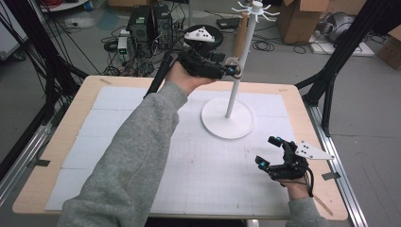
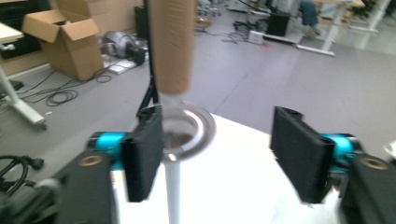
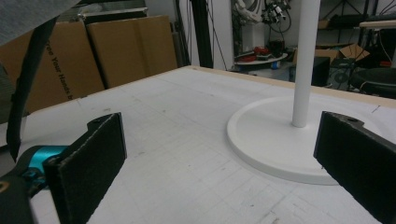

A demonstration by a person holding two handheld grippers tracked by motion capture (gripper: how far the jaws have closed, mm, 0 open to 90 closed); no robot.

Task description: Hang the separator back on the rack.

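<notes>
The left hand-held gripper is raised above the far half of the table, carried on a grey-sleeved forearm that extends diagonally from the near edge. Its jaws point toward the white pole of the stand. The jaws stand well apart and grip nothing.

A ring with a tan strap rising from it sits just beside the inner face of the left jaw in the left gripper view. Blur prevents a firm reading, but the ring appears to encircle the pole and may touch that jaw pad; the opposite pad stands clear of it. In the high view the ring shows as a small pale loop at the pole, with the tan strap running up alongside it.

The right hand-held gripper rests low near the right near corner of the table, jaws spread wide with nothing between them, aimed toward the stand.

The stand has a round white base on the gridded mat, and a hooked crown at the top.

The right gripper view shows the base rim and lower pole at table level.
</notes>
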